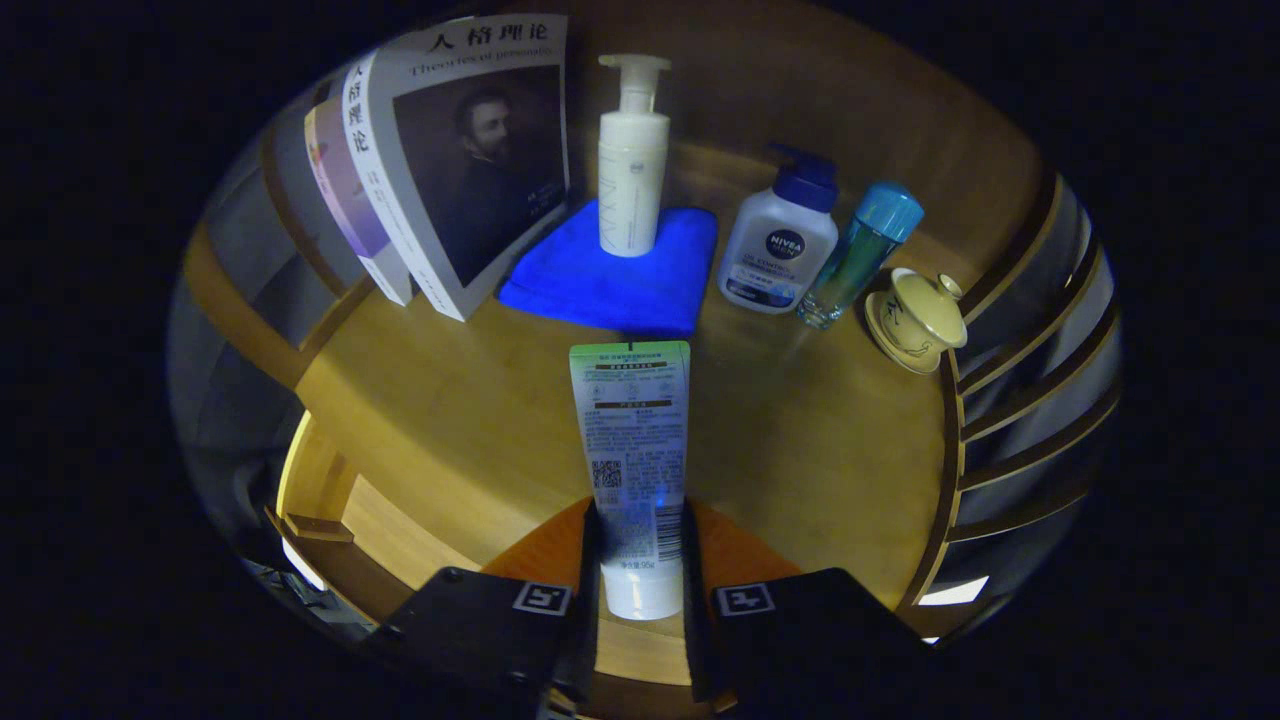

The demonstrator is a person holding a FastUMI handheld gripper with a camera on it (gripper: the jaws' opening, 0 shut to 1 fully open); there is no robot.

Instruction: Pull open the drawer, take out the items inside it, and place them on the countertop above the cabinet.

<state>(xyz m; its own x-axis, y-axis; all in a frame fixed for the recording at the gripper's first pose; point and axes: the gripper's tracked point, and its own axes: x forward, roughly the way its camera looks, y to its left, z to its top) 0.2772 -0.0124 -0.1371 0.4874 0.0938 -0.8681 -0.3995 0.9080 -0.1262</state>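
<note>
The tube (pixel 632 470), at lower centre of the frame over the countertop (pixel 450 420), is clenched near its cap end by the gripper (pixel 640 560); it seems light, soft and somewhat slippery.

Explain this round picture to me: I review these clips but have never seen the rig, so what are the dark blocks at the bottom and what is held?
The camera rides on a hand-held two-finger gripper and looks forward along its fingers, which are those dark blocks. Both fingers press on a white squeeze tube with a green end, held above the wooden countertop. Beyond it stand leaning books, a tall white pump bottle on a blue cloth, a white bottle with a blue pump, a teal-capped clear bottle and a cream lidded teacup.
</note>
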